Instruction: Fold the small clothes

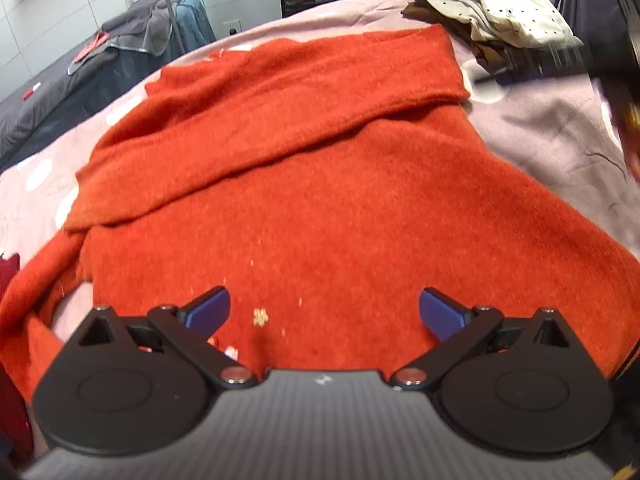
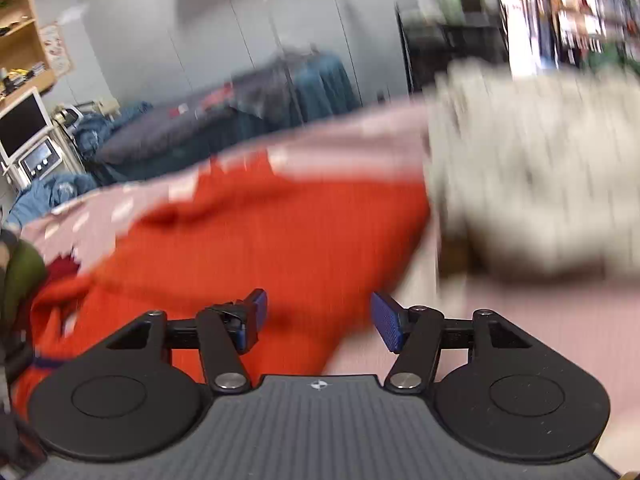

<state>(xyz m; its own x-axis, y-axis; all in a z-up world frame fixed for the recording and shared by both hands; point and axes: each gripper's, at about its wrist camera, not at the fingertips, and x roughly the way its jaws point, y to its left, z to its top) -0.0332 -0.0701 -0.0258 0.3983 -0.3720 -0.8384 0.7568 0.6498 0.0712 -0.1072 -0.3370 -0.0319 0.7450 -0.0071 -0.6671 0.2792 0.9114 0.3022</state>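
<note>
A: How is the left gripper [image 1: 325, 312] found?

B: It is seen spread wide, nothing being held between its blue pads [image 1: 210, 308]. It is poised over the near hem of the orange sweater [image 1: 320, 200]; whether the cloth is touched cannot be told.

A: And the right gripper [image 2: 316, 320]?

B: Its jaws are likewise parted, with nothing pinched. The right wrist view is smeared by blur, but the sweater's right edge is made out under the left finger, while pink cover is seen under the right one.

A: Where is the sweater laid?

B: It is spread flat on a pink blanket with white dots [image 1: 540, 128]. One sleeve [image 1: 280, 108] has been folded across the upper part of the body, running from the far right to the near left. A second sleeve [image 1: 36, 288] is left trailing off at the near left.

A: What else is noted round it?

B: A cream, dark-dotted garment [image 1: 492, 8] is piled over something brown at the far right corner, just beside the sweater's top edge. Dark red cloth [image 1: 10, 268] is glimpsed at the left margin.
</note>
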